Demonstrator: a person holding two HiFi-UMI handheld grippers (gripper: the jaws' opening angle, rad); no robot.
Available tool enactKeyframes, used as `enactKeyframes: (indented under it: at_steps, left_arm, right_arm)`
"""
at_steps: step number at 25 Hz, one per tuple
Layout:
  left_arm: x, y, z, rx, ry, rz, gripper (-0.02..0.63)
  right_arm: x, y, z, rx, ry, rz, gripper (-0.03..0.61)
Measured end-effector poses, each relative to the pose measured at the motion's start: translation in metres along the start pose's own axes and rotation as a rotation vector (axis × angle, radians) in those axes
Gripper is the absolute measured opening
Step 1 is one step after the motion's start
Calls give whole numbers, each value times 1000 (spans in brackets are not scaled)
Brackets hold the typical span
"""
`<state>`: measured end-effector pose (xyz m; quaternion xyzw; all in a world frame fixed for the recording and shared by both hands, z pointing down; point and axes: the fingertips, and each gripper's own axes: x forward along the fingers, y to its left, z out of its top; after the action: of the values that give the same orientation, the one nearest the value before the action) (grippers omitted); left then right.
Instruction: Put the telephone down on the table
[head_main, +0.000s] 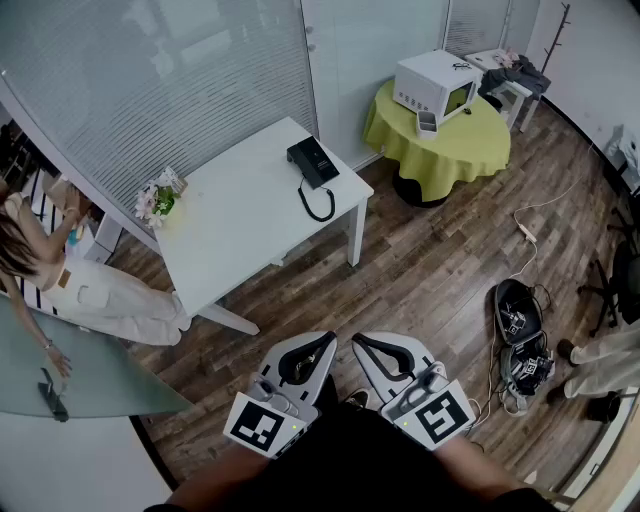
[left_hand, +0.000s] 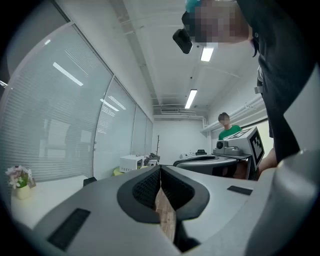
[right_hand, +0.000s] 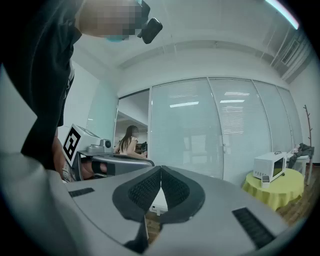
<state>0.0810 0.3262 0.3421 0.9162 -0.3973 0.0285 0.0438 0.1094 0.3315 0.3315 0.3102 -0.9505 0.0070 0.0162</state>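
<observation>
A black telephone (head_main: 313, 160) sits near the far right corner of the white table (head_main: 240, 220), its coiled cord (head_main: 318, 205) looping toward the table's edge. Both grippers hang low in the head view, well short of the table, over the wooden floor. My left gripper (head_main: 327, 342) is shut with nothing between its jaws, and my right gripper (head_main: 359, 342) is shut and empty beside it. In the left gripper view the jaws (left_hand: 160, 170) meet along a closed seam, and a small dark shape (left_hand: 90, 181) on the table may be the telephone. The right gripper (right_hand: 160, 170) is likewise closed.
A pot of flowers (head_main: 158, 198) stands at the table's left corner. Behind it, a round yellow-clothed table (head_main: 440, 145) carries a white microwave (head_main: 433, 85). A person sits at left (head_main: 70, 285) by a glass desk (head_main: 80, 385). Bags and cables (head_main: 520, 345) lie on the floor at right.
</observation>
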Motion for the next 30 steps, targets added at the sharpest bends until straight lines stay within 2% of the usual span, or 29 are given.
enactKeyframes:
  at_steps: [11,19,25,30]
  left_arm:
    - [0,-2,-8,6,18,-16,11]
    - [2,7,-4,14,21,-16,11]
    - [20,37,-2,21,4,-4,11]
    - [41,71,0,8,5,-8,9]
  right_arm:
    - [-1,-3,-10,-13,29,-36,23]
    - [1,-10,-3,-10,10,-60,23]
    - [19,-37,2,2,-55,-96,23]
    - [48,-65,-3,21,-29,-99,21]
